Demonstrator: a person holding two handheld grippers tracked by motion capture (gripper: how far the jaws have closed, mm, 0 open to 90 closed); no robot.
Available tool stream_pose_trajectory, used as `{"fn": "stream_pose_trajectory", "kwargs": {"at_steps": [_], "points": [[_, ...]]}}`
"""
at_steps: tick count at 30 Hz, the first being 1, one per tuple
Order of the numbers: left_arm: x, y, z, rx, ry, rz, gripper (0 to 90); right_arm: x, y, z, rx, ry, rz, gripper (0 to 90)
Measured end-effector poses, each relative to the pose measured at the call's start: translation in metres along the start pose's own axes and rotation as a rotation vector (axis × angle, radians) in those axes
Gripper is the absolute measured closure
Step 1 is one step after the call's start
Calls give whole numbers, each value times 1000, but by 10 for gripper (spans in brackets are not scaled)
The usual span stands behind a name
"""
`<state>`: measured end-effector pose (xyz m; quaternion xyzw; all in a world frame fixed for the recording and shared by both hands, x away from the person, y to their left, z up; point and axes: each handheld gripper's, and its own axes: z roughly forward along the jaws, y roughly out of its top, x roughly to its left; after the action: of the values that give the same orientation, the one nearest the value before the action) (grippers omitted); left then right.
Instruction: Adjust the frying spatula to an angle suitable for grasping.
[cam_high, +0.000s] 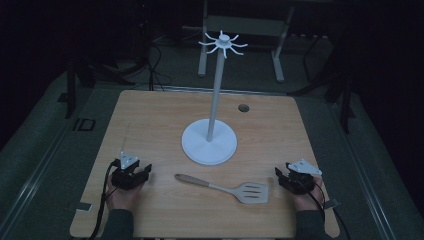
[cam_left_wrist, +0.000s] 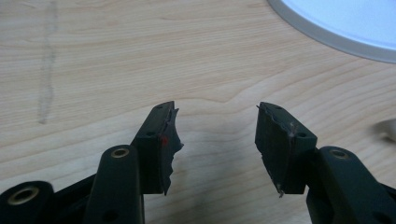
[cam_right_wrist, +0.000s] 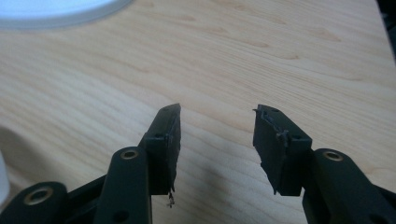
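Observation:
A slotted spatula (cam_high: 226, 188) with a wooden handle lies flat near the table's front edge, head to the right. Behind it a white stand (cam_high: 209, 141) rises on a round base, a thin pole topped by a ring of hooks (cam_high: 223, 44). My left gripper (cam_high: 141, 171) rests at the front left, left of the spatula's handle; its jaws stand open over bare wood (cam_left_wrist: 215, 123), with the stand's base rim (cam_left_wrist: 327, 32) at the upper right. My right gripper (cam_high: 281, 176) sits at the front right beside the spatula head, jaws open with nothing between them (cam_right_wrist: 217, 123).
The wooden table (cam_high: 150, 120) has a small dark round hole (cam_high: 243, 108) at the back right. Dark floor, cables and a white metal frame (cam_high: 240, 30) lie beyond the far edge. A person's hands and sleeves enter from the bottom.

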<state>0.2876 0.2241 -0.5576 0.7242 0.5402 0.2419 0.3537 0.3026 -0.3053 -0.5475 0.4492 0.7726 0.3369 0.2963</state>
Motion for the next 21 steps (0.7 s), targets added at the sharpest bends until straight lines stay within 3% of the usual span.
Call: {"fn": "stream_pose_trajectory", "kwargs": {"at_steps": [6, 9, 13, 17, 21], "points": [[-4, 0, -4, -1, -61, 33, 500, 9, 8, -8, -21, 7, -32, 503], [-6, -1, -6, -4, -72, 43, 500, 13, 12, -11, -4, -29, -80, 495], [-8, 0, -7, -10, -81, 47, 505, 23, 21, -16, -21, -17, -113, 492], [-9, 0, -7, 0, -85, 55, 508, 33, 32, -24, -31, 35, -125, 525], [-10, 0, -7, -1, -85, 65, 508, 48, 46, -33, -45, 104, -174, 596]]}}
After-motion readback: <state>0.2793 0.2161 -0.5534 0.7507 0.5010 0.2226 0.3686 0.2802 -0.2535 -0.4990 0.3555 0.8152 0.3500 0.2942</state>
